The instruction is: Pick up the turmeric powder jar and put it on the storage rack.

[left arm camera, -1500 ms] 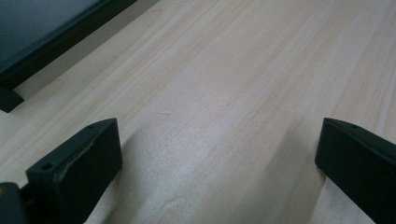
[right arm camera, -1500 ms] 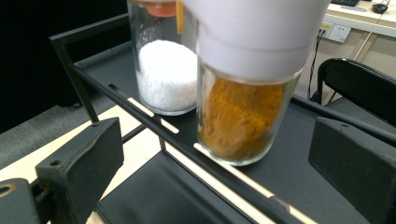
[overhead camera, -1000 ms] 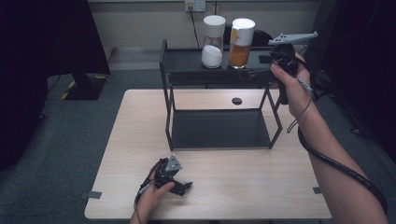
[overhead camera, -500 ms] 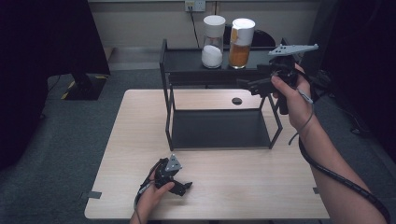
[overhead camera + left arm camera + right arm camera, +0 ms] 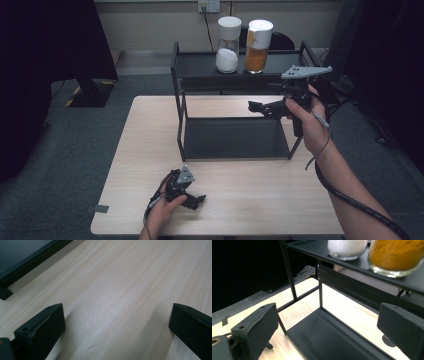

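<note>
Right gripper (image 5: 260,106) wide open — near upright orange jar (image 5: 258,41)

You have nothing to read here: no word, number, brand or sign can be made out. The jar of white powder (image 5: 228,45) and the jar of orange powder (image 5: 258,40) on the top shelf of the black rack (image 5: 200,65) carry no lettering you can read; the pale patch on the orange jar's side is too small and blurred to tell whether it bears print. In the right gripper view both jars show plain glass. The bench (image 5: 150,150) is bare wood grain, and the wall socket (image 5: 208,5) behind the rack shows no marking you can read.
</note>
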A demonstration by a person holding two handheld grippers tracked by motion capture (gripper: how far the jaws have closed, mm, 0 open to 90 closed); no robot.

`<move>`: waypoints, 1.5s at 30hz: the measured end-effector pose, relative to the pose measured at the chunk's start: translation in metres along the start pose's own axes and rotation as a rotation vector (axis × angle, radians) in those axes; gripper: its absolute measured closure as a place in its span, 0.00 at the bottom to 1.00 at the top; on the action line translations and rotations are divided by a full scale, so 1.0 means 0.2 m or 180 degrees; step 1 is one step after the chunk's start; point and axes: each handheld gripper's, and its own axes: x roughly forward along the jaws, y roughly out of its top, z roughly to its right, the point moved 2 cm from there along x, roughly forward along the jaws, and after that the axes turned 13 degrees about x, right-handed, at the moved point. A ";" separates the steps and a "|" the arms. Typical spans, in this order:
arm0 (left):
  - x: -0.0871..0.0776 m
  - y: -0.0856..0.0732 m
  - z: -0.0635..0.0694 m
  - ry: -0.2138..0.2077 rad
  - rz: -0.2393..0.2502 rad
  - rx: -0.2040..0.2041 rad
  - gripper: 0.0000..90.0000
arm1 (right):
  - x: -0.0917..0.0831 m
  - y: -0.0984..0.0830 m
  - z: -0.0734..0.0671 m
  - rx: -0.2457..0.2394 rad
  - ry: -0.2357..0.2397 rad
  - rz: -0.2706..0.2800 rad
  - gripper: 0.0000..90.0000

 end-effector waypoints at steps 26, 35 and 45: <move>0.00 0.00 0.00 -0.0002 -0.0005 0.0016 0.00 | 0.05 -0.31 0.04 0.0081 0.0193 -0.0143 0.03; 0.00 0.00 0.00 -0.0005 -0.0006 0.0008 0.00 | 0.07 -0.43 0.07 0.0128 0.0226 -0.0174 0.03; 0.00 0.00 0.00 -0.0005 -0.0005 0.0008 0.00 | 0.10 -0.57 0.09 0.0135 0.0234 -0.0280 0.03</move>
